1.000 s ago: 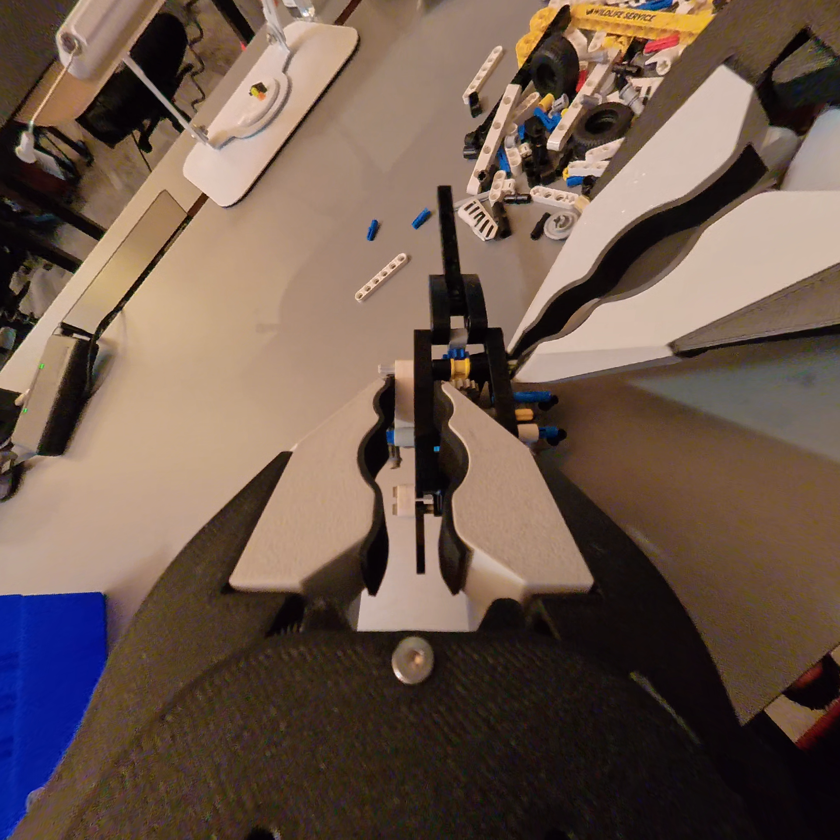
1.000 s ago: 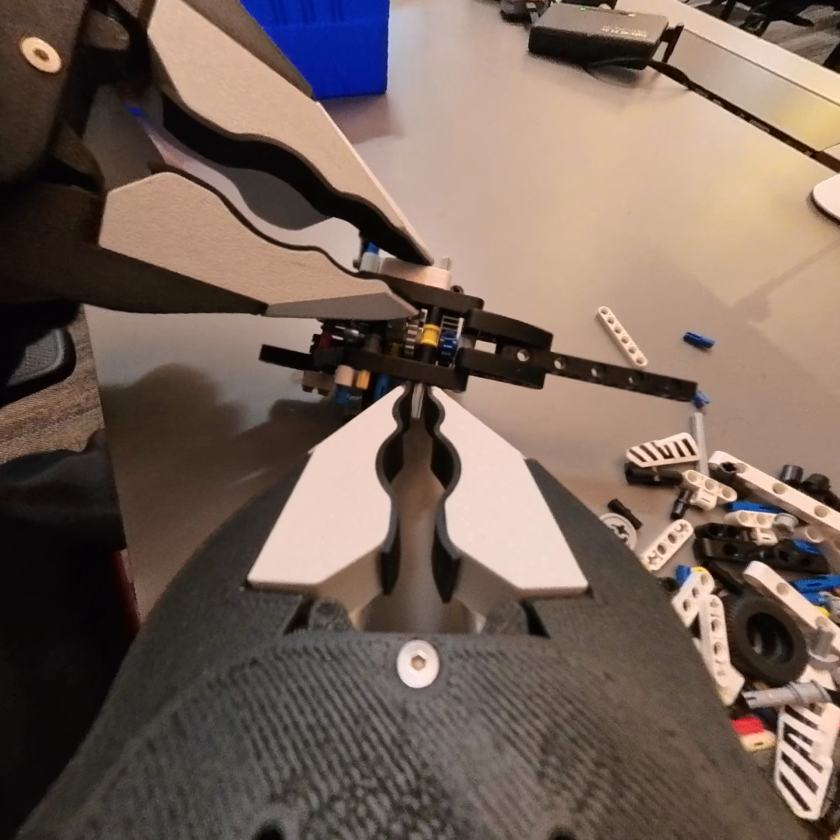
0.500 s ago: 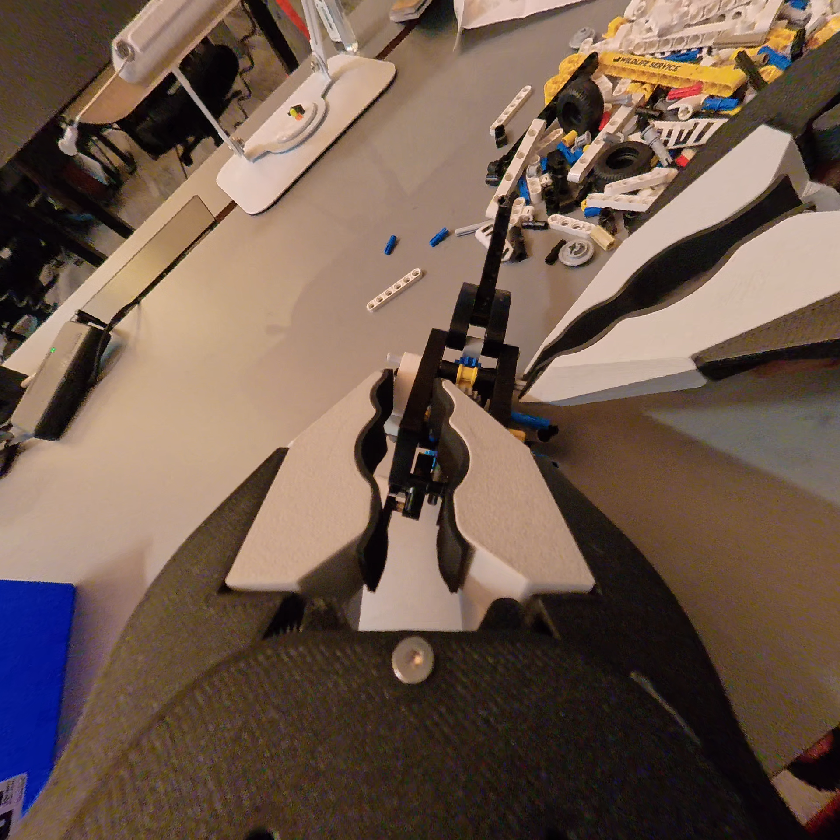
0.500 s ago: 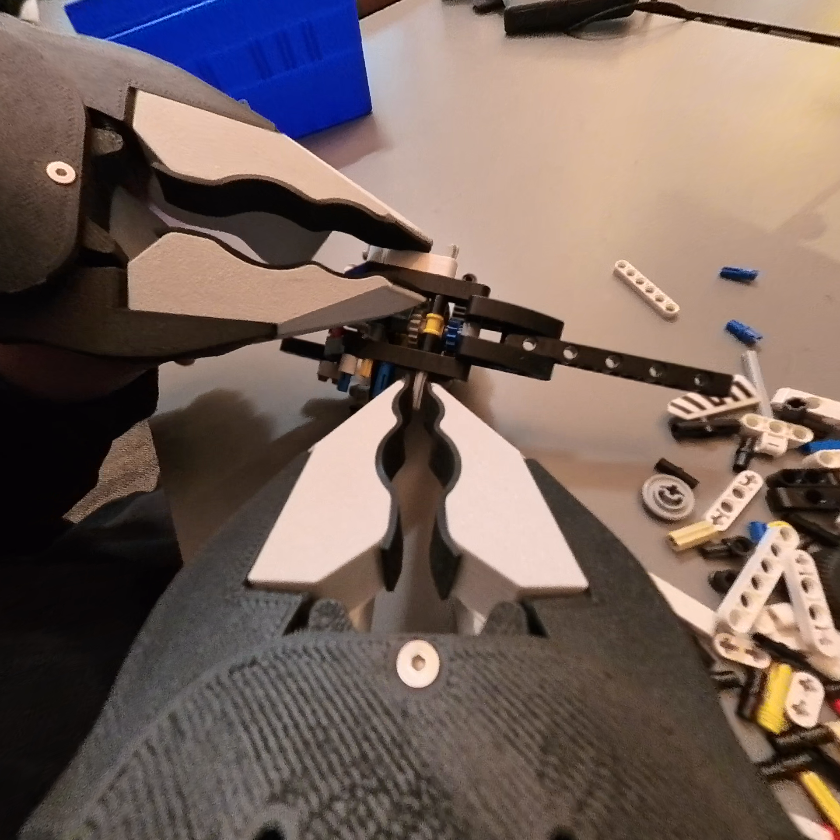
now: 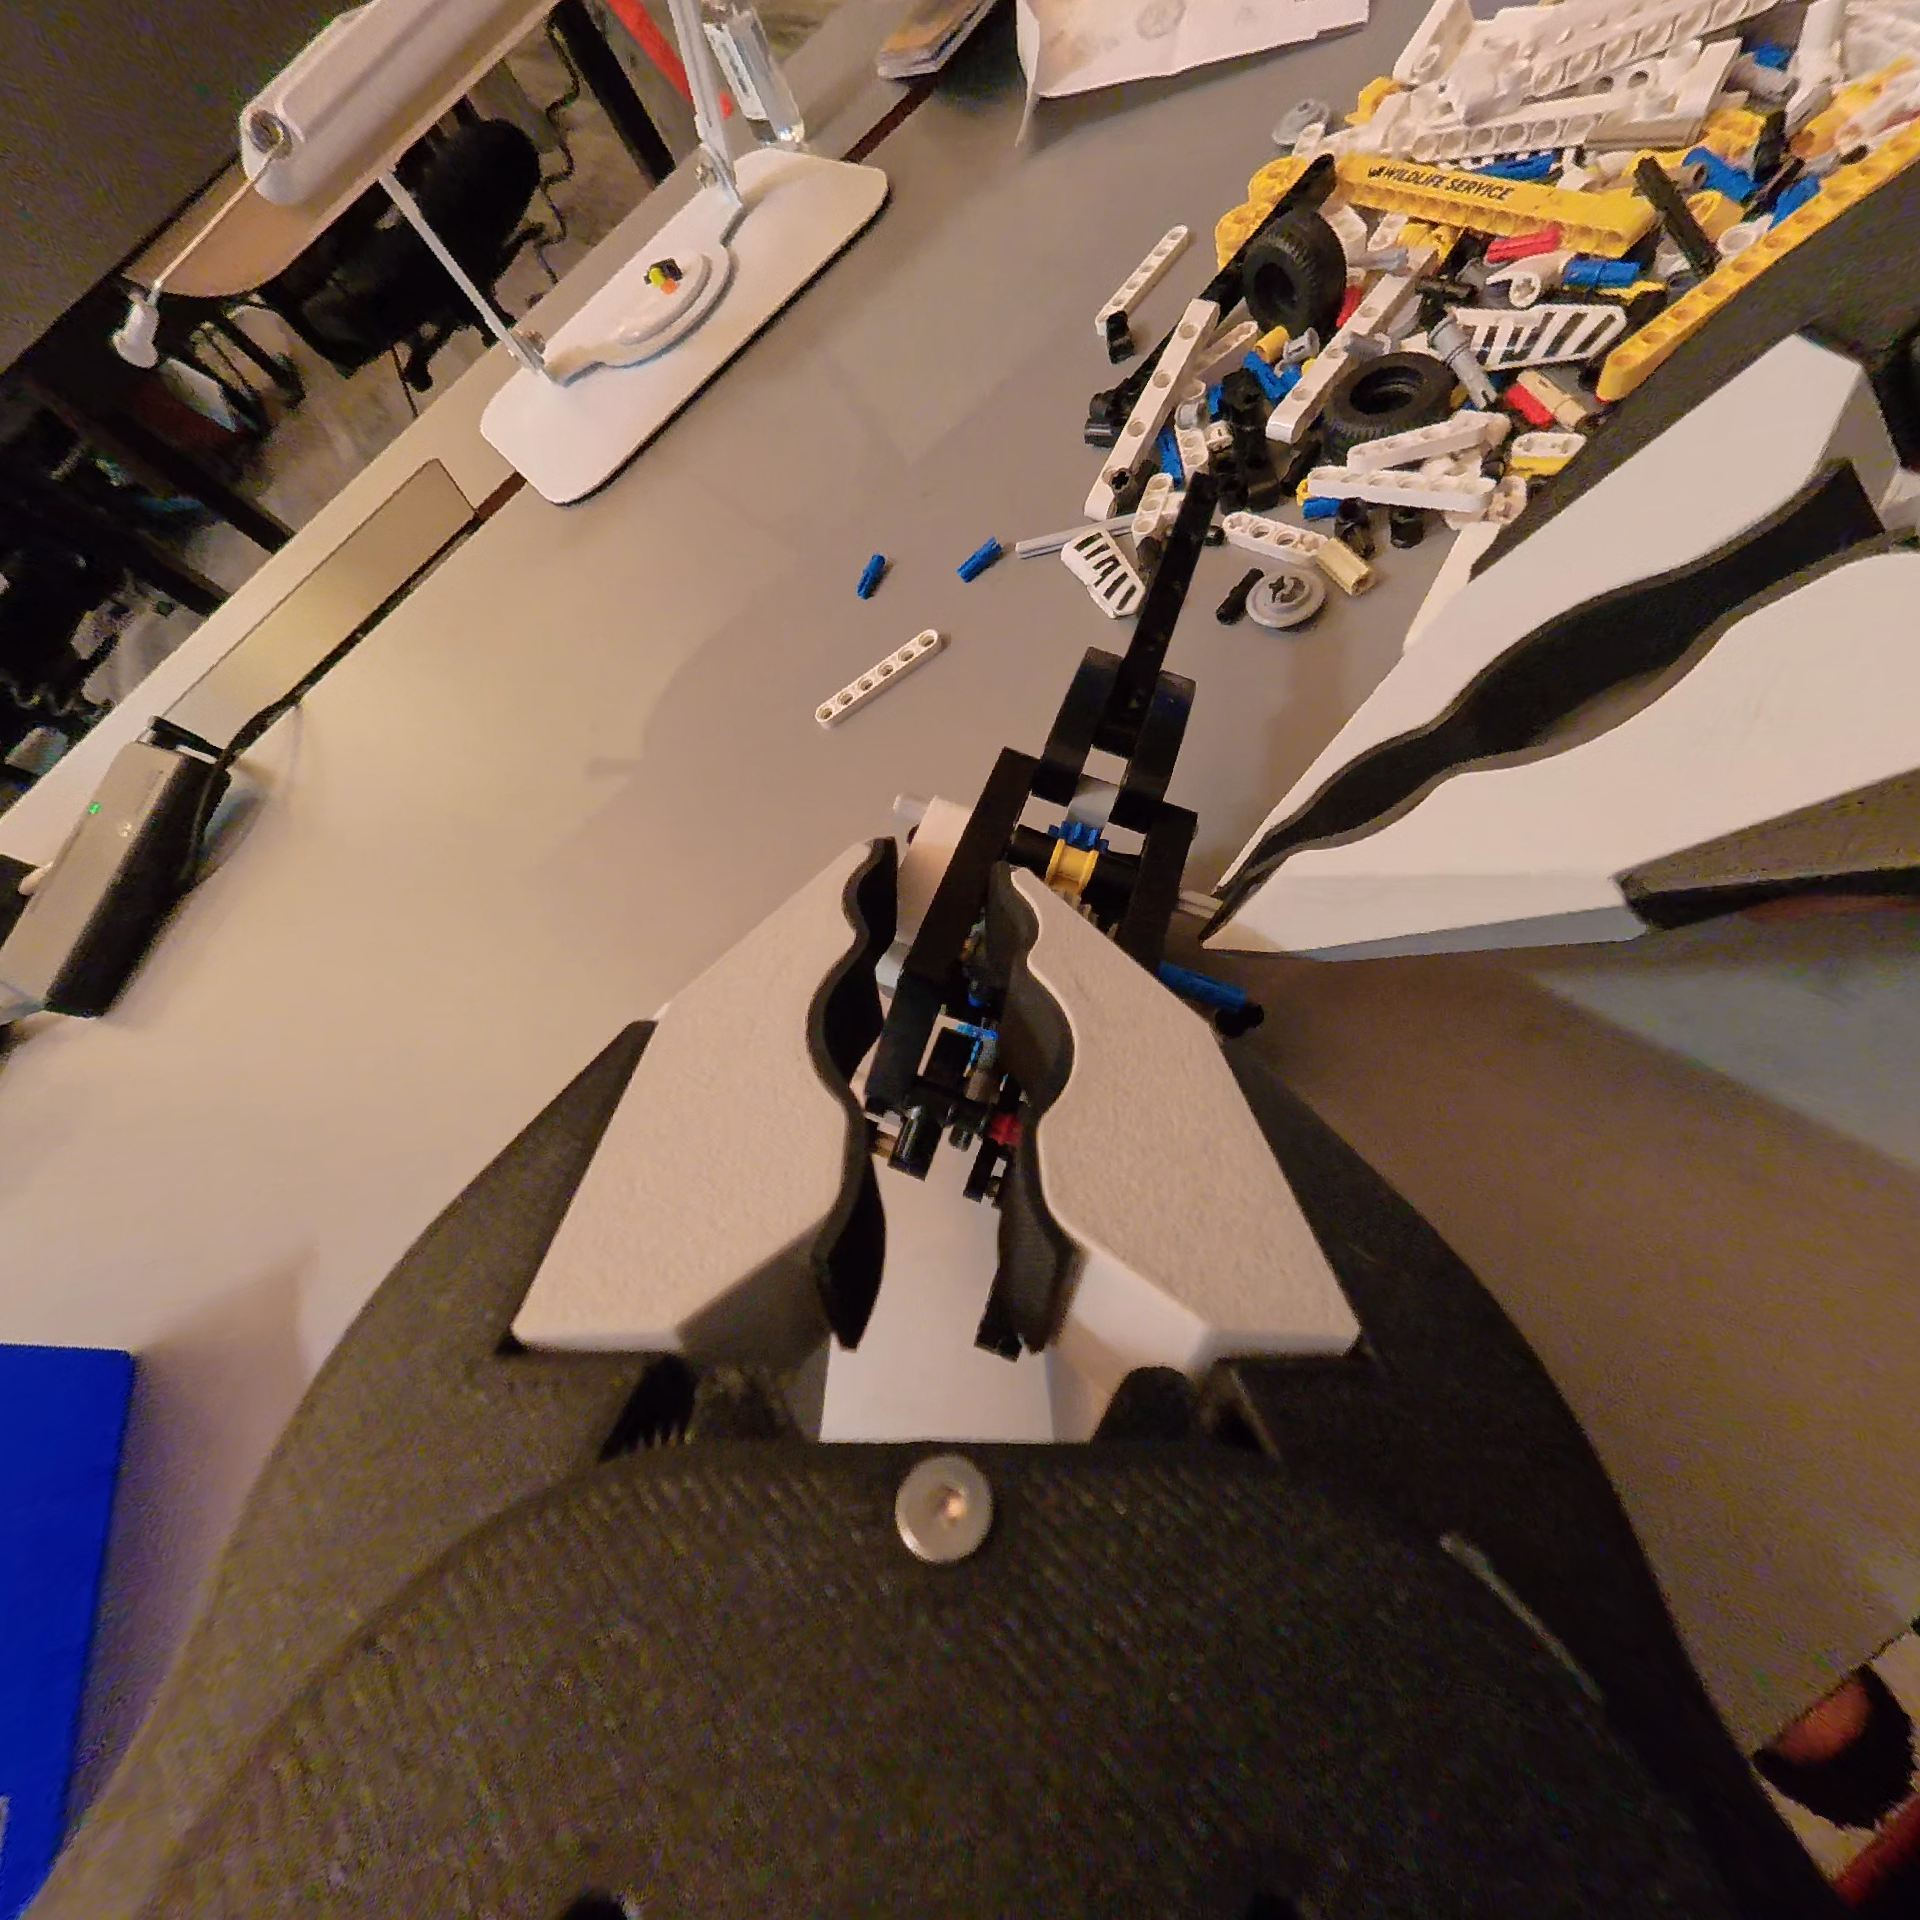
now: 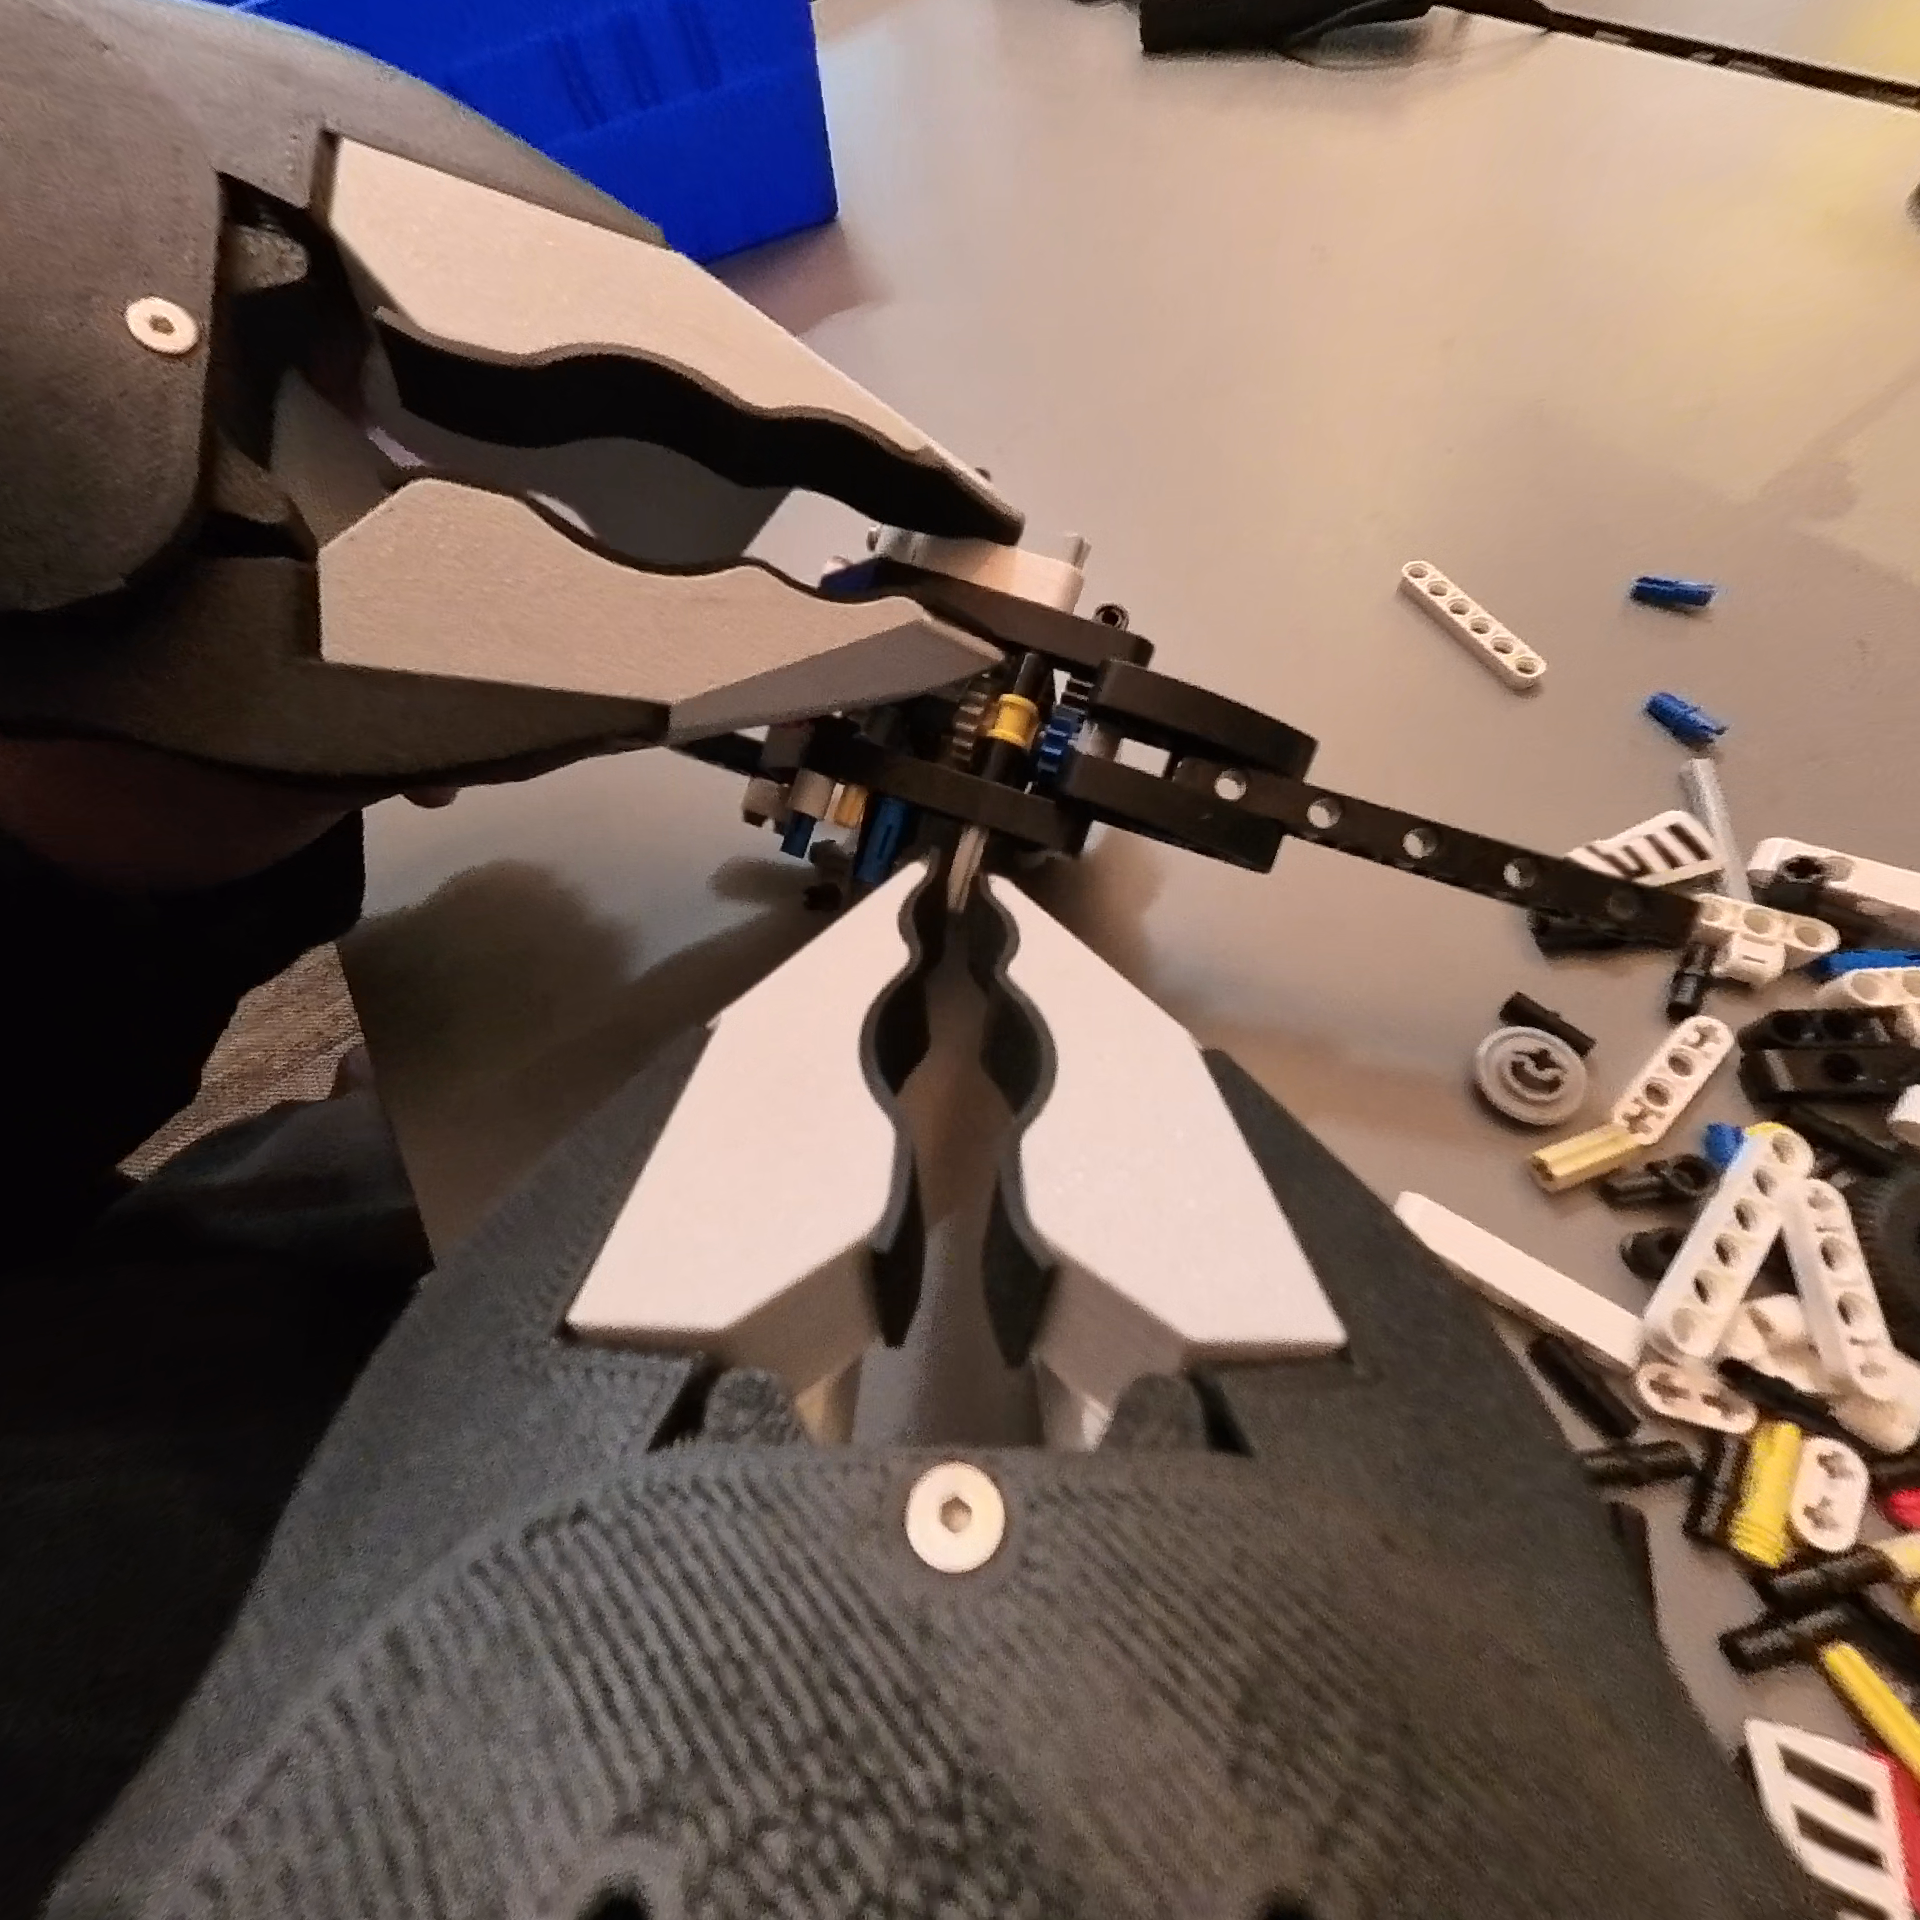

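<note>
My left gripper (image 5: 948,883) is shut on a black beam assembly (image 5: 1101,821) with yellow, blue and grey gears, and holds it above the grey table (image 5: 623,883). A long black beam (image 5: 1174,582) sticks out of its far end. In the right wrist view the left gripper (image 6: 1003,592) clamps the assembly (image 6: 1039,774) from above and below. My right gripper (image 6: 956,883) is shut on a thin grey axle (image 6: 966,847) that sticks out of the assembly's side. The right gripper also shows in the left wrist view (image 5: 1216,920), touching the assembly from the right.
A pile of loose white, yellow, black and blue parts (image 5: 1455,270) lies at the far right. A white beam (image 5: 878,675) and two blue pins (image 5: 873,575) lie apart. A lamp base (image 5: 686,312), a power brick (image 5: 114,862) and a blue bin (image 6: 675,125) stand around. My right fingertips sit around 5 cm from my left ones.
The assembly has turned in my left grasp: its long beam now leans to the right. Both grippers keep their hold and have shifted a little towards the pile.
</note>
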Demonstrator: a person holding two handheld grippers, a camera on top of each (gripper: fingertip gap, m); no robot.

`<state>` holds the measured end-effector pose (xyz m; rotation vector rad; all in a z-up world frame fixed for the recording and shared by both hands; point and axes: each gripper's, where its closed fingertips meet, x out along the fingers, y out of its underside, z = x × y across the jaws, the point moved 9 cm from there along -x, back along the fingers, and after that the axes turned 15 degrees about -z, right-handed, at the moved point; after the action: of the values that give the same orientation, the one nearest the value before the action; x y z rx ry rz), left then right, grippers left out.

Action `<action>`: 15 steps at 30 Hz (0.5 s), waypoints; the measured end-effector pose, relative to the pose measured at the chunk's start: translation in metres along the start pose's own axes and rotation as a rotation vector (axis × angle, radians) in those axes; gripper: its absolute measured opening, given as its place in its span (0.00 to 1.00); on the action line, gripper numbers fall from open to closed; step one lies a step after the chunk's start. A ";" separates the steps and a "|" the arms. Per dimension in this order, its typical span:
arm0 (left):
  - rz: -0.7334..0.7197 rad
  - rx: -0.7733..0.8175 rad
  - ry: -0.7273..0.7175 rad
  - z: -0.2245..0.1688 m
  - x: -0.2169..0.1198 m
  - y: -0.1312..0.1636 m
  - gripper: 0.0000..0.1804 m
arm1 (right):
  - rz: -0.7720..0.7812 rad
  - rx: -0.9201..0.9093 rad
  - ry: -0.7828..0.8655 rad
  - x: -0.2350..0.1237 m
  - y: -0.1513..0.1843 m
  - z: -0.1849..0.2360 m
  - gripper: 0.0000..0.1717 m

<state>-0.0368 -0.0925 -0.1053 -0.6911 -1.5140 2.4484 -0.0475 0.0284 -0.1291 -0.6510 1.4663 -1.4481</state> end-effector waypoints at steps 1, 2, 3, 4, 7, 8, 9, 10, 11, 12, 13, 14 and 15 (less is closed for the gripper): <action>0.001 -0.005 0.006 0.000 0.000 0.000 0.10 | 0.001 -0.009 0.004 0.000 0.000 0.001 0.02; 0.001 -0.008 0.010 0.000 -0.001 0.000 0.10 | 0.000 -0.017 0.011 -0.001 0.000 0.001 0.02; -0.007 -0.016 0.022 0.001 -0.001 0.000 0.10 | -0.012 -0.016 0.019 -0.002 0.000 0.001 0.02; -0.021 -0.057 0.048 0.003 -0.001 0.002 0.10 | -0.029 0.009 0.019 -0.005 -0.001 -0.001 0.02; -0.025 -0.169 0.080 0.008 0.000 0.002 0.10 | -0.070 0.186 -0.015 -0.009 -0.003 -0.011 0.03; -0.009 -0.128 0.048 0.008 0.000 0.002 0.10 | -0.082 0.251 -0.014 -0.011 -0.003 -0.018 0.08; 0.002 -0.109 0.038 0.007 0.001 0.001 0.10 | -0.084 0.301 -0.006 -0.014 -0.002 -0.027 0.13; 0.004 -0.102 0.039 0.006 0.001 0.000 0.10 | -0.081 0.333 0.013 -0.018 -0.001 -0.035 0.16; 0.003 -0.103 0.036 0.005 0.000 0.000 0.10 | -0.082 0.352 0.027 -0.022 -0.001 -0.042 0.19; 0.001 -0.110 0.032 0.006 0.000 0.000 0.09 | -0.087 0.366 0.032 -0.026 0.000 -0.046 0.23; 0.000 -0.118 0.032 0.007 0.000 0.001 0.09 | -0.087 0.375 0.029 -0.028 0.000 -0.047 0.29; -0.001 -0.120 0.033 0.007 0.001 0.001 0.10 | -0.083 0.378 0.017 -0.029 0.000 -0.045 0.35; 0.000 -0.119 0.032 0.007 0.001 0.001 0.10 | -0.074 0.372 -0.003 -0.028 0.001 -0.040 0.39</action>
<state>-0.0408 -0.0981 -0.1036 -0.7475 -1.6578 2.3510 -0.0710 0.0716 -0.1288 -0.4779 1.1362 -1.7199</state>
